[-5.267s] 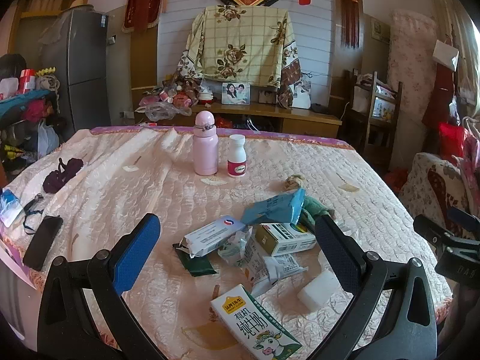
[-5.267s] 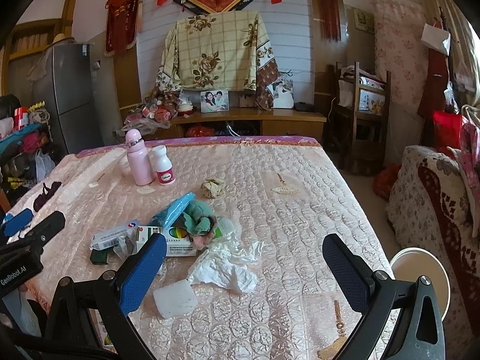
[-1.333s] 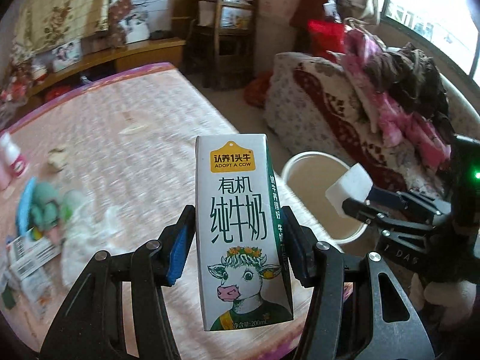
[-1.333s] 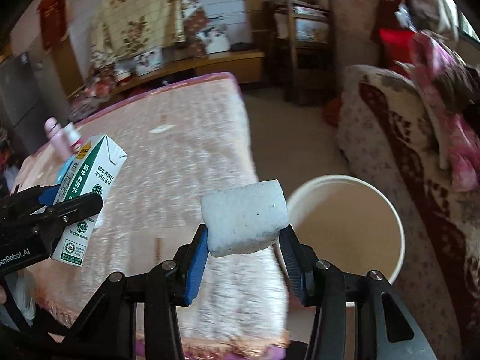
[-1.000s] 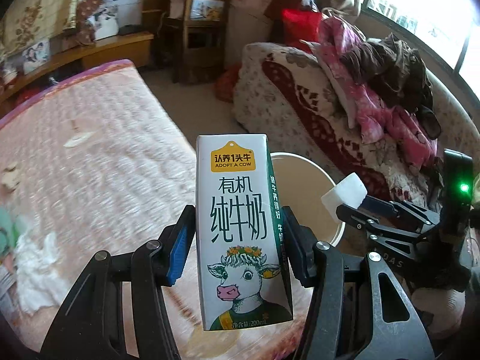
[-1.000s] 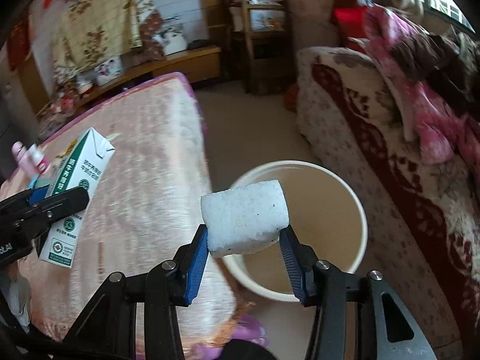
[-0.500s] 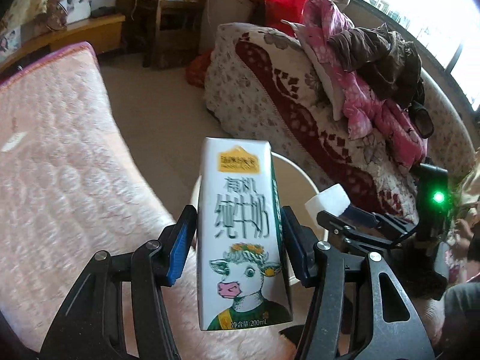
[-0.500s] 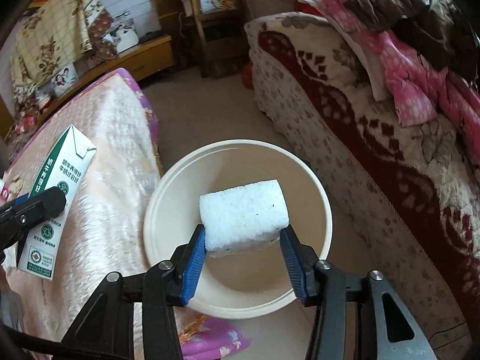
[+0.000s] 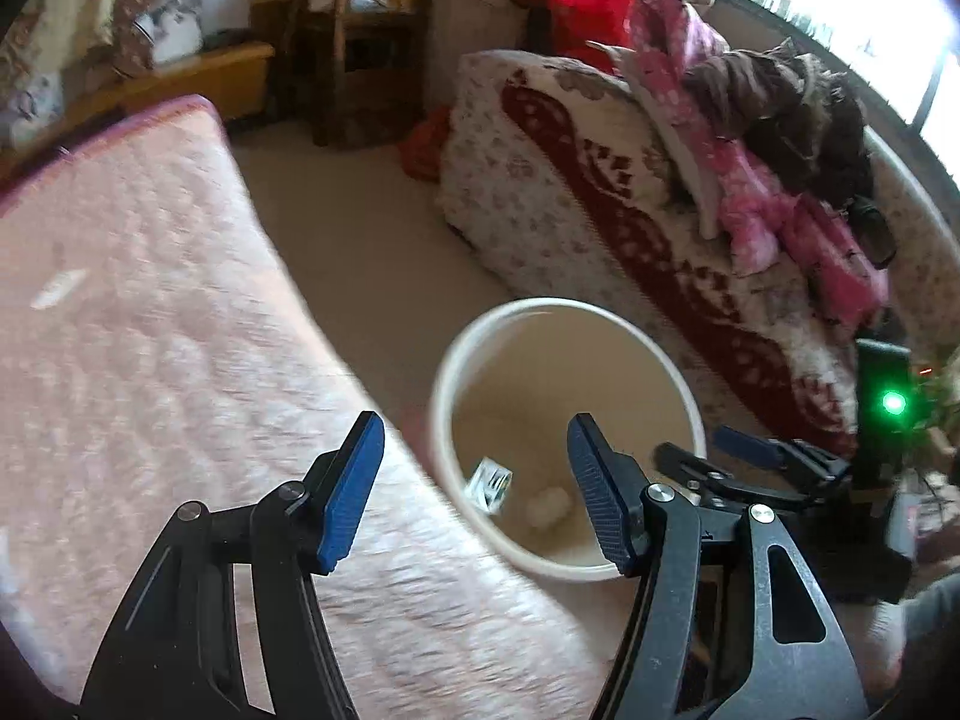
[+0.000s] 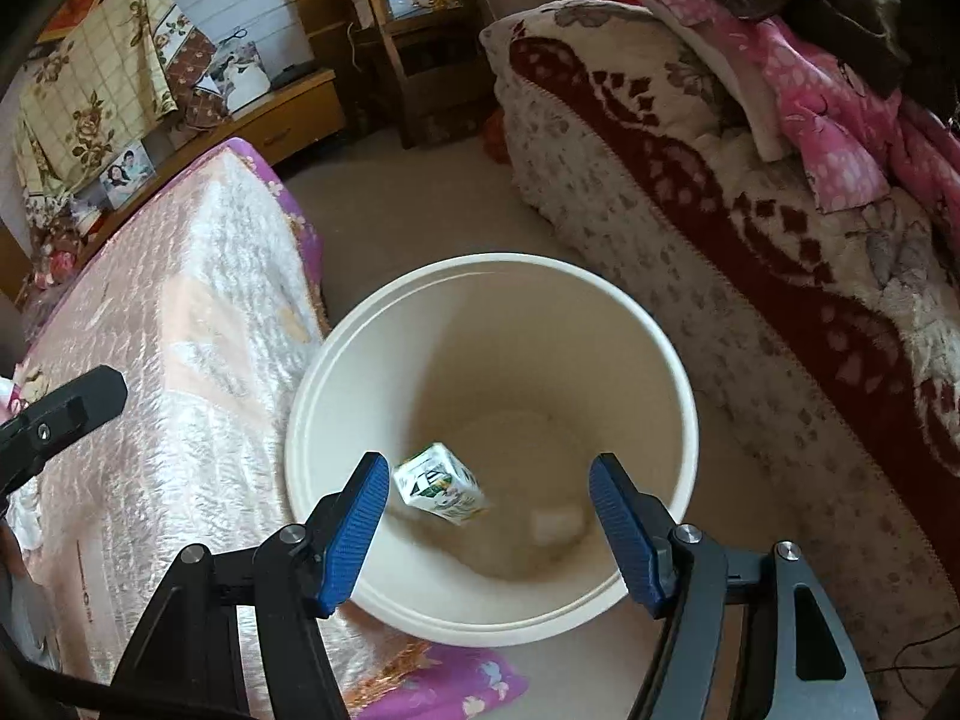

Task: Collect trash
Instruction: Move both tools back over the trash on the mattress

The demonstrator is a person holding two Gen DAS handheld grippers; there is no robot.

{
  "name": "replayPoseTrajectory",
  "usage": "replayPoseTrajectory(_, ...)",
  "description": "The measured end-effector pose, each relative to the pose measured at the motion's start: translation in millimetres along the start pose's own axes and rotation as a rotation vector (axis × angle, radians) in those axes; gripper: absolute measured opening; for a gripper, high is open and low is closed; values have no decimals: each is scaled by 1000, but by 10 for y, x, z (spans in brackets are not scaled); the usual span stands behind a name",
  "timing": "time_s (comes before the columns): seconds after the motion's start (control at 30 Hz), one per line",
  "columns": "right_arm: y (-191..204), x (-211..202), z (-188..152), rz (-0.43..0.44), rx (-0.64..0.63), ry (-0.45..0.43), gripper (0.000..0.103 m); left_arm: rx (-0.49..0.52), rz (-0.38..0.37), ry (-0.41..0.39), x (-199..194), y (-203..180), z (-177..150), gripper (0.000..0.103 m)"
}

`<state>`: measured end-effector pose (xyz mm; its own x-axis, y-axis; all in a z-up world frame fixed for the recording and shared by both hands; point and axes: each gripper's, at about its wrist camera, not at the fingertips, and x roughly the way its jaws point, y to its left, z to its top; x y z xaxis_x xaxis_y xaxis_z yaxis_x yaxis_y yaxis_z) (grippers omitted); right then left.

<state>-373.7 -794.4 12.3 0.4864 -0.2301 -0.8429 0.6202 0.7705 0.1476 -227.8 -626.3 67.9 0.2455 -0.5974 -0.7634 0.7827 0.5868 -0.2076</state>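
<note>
Both grippers hang over the cream bin (image 10: 672,360) beside the bed's (image 10: 180,360) corner. The left gripper (image 9: 474,492) and right gripper (image 10: 486,528) have their jaws opening, with nothing between the pads. Inside the bin, the milk carton (image 10: 441,483) shows blurred near the left wall; the white foam block (image 10: 558,523) lies faint on the bottom, its edges hard to make out.

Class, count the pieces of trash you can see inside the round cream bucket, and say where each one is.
2. Inside the round cream bucket, a green-and-white milk carton is tilted toward the bed side, and a white foam block lies near the bottom beside it. Nothing else shows, though the near wall hides some floor.
</note>
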Motion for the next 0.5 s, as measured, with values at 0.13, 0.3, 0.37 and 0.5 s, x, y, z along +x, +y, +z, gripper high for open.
replayPoseTrajectory(0.13,153,-55,-22,9,-21,-9,67,0,58,-22,-139,116,-82,62)
replayPoseTrajectory(0.3,420,-224,-29,42,-46,-41,67,-29,120,-60,-436,328,-200,62)
replayPoseTrajectory(0.37,573,-301,-26,56,-66,-55,67,-49,147,-78,-569,428,-254,62)
replayPoseTrajectory(0.5,876,-446,-22,84,-105,-78,68,-60,214,-116,-865,627,-378,62)
